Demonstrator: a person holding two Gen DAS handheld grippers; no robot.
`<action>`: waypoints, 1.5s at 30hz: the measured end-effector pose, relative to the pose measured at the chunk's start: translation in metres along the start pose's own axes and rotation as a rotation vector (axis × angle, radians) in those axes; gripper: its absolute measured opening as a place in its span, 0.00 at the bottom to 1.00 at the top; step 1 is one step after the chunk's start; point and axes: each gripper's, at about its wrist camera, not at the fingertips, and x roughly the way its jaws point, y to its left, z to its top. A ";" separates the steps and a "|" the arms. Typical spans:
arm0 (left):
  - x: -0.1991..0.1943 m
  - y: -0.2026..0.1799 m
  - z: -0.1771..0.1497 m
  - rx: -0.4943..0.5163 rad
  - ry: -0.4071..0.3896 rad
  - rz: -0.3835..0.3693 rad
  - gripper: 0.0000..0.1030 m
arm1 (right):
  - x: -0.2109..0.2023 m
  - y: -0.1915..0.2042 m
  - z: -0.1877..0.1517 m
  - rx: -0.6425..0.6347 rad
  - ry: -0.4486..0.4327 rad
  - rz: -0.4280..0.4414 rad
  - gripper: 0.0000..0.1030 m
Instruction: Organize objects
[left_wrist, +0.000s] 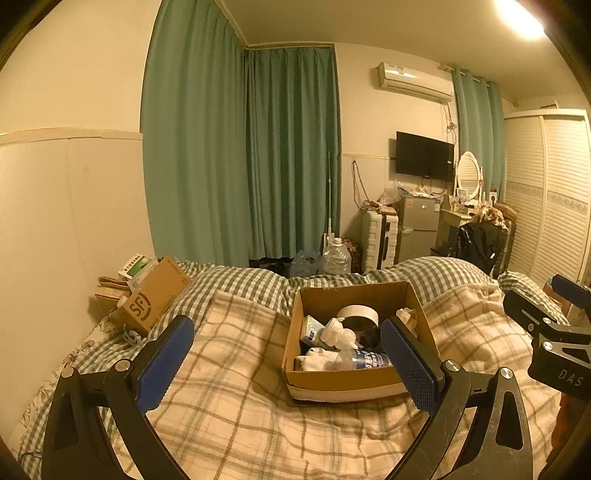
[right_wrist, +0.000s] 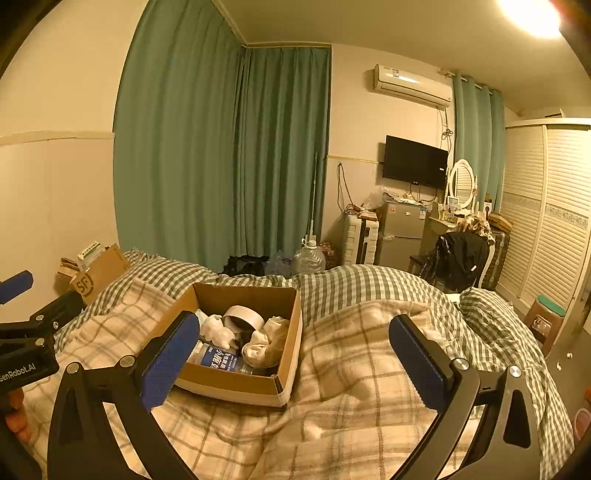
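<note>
Right now both grippers hang above a bed covered by a cream plaid blanket (left_wrist: 229, 417) laid over a green-checked duvet (left_wrist: 243, 280); the left gripper (left_wrist: 288, 365) has its blue-padded fingers spread wide with nothing between them, and the right gripper (right_wrist: 295, 363) is likewise spread and holds nothing. An open cardboard box (left_wrist: 343, 382) sits on the blanket; in the left wrist view it lies ahead between the fingers, nearer the right finger, which overlaps its near corner; in the right wrist view it lies to the left, its near side partly behind the left finger. Inside the box a roll of white tape (left_wrist: 357, 314) rests toward the back; a clear water bottle (left_wrist: 364, 360) with a blue label lies on its side along the near wall; a white crumpled cloth (left_wrist: 341, 334) sits in the middle; a beige crumpled item (right_wrist: 264, 345) fills the right corner; a small white and blue pack (left_wrist: 311, 328) stands near the left wall. A second cardboard box (left_wrist: 155, 299) marked SF leans at the bed's far left edge against the wall; beyond the bed hang green curtains (left_wrist: 240, 155).
</note>
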 end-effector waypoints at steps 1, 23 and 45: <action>0.000 0.000 0.000 0.000 0.000 0.001 1.00 | 0.000 0.000 0.000 0.000 0.000 0.000 1.00; 0.000 0.001 -0.003 -0.011 0.010 0.008 1.00 | 0.003 0.001 -0.003 -0.002 0.015 0.003 1.00; 0.001 0.001 -0.006 -0.009 0.017 0.008 1.00 | 0.004 0.002 -0.006 -0.002 0.022 0.006 1.00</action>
